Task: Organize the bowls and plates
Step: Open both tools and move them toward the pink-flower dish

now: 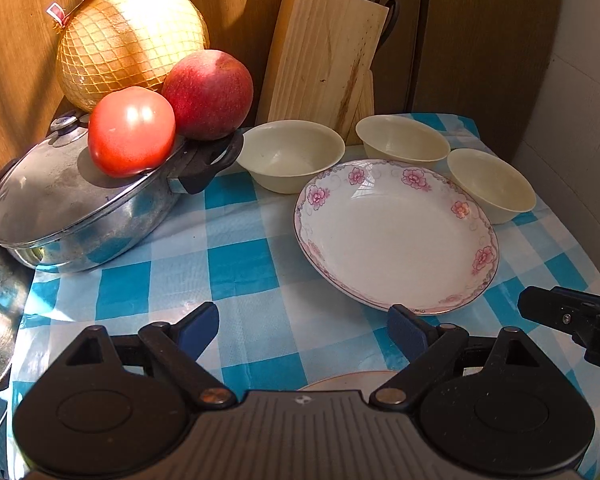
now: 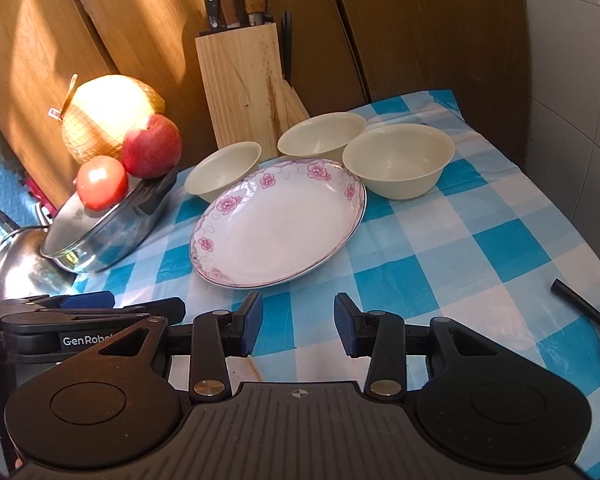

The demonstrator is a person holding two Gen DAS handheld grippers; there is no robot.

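A white plate with pink flowers lies on the blue checked tablecloth. Behind it stand three cream bowls, apart from one another: left, middle, right. My left gripper hovers in front of the plate, open wide, nothing between its fingers. The rim of another plate peeks out under it. My right gripper is also open, with a narrower gap and nothing in it. Each gripper shows in the other's view, the right and the left.
A steel pot with a glass lid carries a tomato and an apple, with a netted pomelo behind. A wooden knife block stands at the back. A kettle sits left; a black handle lies right.
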